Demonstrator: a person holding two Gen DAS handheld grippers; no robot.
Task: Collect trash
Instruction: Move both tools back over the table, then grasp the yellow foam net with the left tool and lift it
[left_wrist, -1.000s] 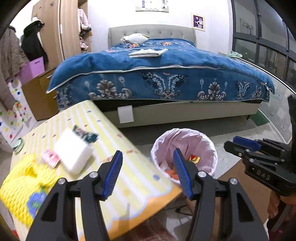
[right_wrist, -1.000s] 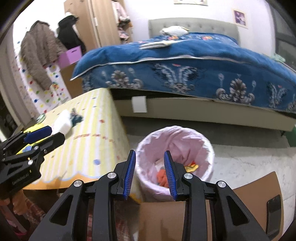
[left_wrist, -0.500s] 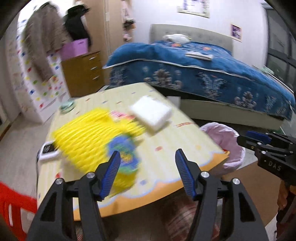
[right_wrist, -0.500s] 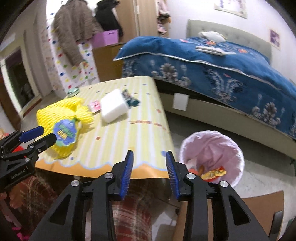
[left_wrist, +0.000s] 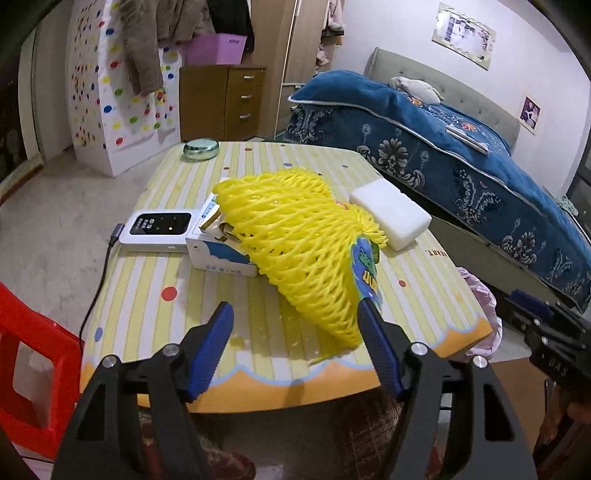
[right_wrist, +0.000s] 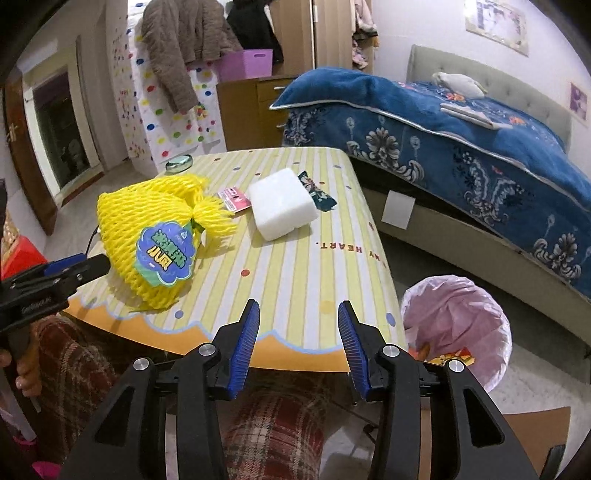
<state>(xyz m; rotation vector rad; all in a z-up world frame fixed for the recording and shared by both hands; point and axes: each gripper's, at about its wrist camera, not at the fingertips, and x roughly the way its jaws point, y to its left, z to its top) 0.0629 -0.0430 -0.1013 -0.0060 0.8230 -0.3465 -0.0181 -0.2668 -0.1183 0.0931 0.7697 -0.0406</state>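
Left tool (left_wrist: 295, 334) apart, empty, facing yellow foam net (left_wrist: 299, 243) (long axis 10-to-4 o'clock) on surface (left_wrist: 155, 291); right tool (right_wrist: 297, 332) apart, bin (right_wrist: 458, 317) at 3.

Your left gripper (left_wrist: 295, 334): jaws wide apart, empty, above near edge of striped table (left_wrist: 155, 295). Yellow foam net (left_wrist: 299, 243) just beyond fingertips, right fingertip (left_wrist: 369, 317) overlapping it. White foam block (left_wrist: 391, 212) touching net's far right side.

A home bedroom: a bed (right_wrist: 461, 136) under a blue patterned blanket, a wooden dresser (left_wrist: 223, 101), coats (right_wrist: 184, 48) hanging by the wardrobe, and a striped table (right_wrist: 295, 258).
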